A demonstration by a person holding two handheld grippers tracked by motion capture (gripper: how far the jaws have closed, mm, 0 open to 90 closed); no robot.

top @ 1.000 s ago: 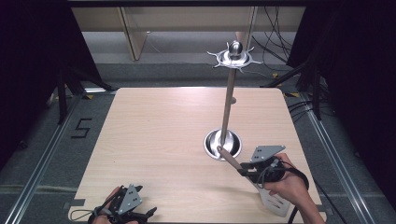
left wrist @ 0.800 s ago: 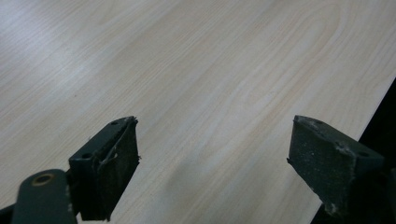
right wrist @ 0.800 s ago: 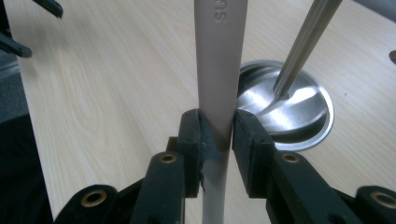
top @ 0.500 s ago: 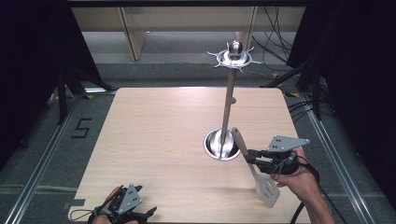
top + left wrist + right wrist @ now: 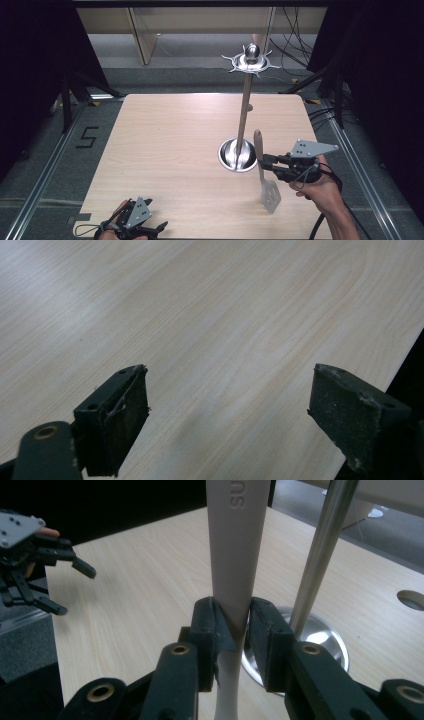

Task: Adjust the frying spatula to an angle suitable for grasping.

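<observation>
A spatula [image 5: 261,165] with a brown handle and a slotted metal blade [image 5: 270,195] stands almost upright above the table's right front, blade down. My right gripper [image 5: 261,164] is shut on its handle [image 5: 233,555], the pads pinching where the handle narrows. Just left of it rises a metal utensil stand [image 5: 243,117] with a round base [image 5: 231,156] and a hooked crown [image 5: 251,60]; its pole [image 5: 320,550] passes close behind the spatula. My left gripper [image 5: 159,228] rests at the table's front left edge, open, its pads [image 5: 124,420] wide apart over bare wood.
The light wooden table [image 5: 170,140] has a small round hole [image 5: 412,599] near the stand. Cables lie on the grey floor at the right [image 5: 325,112]. A shelf unit stands behind the table [image 5: 145,40].
My right gripper has lifted and swung the spatula from a slant to nearly upright, handle tip now beside the stand's pole. The left gripper has stayed put.
</observation>
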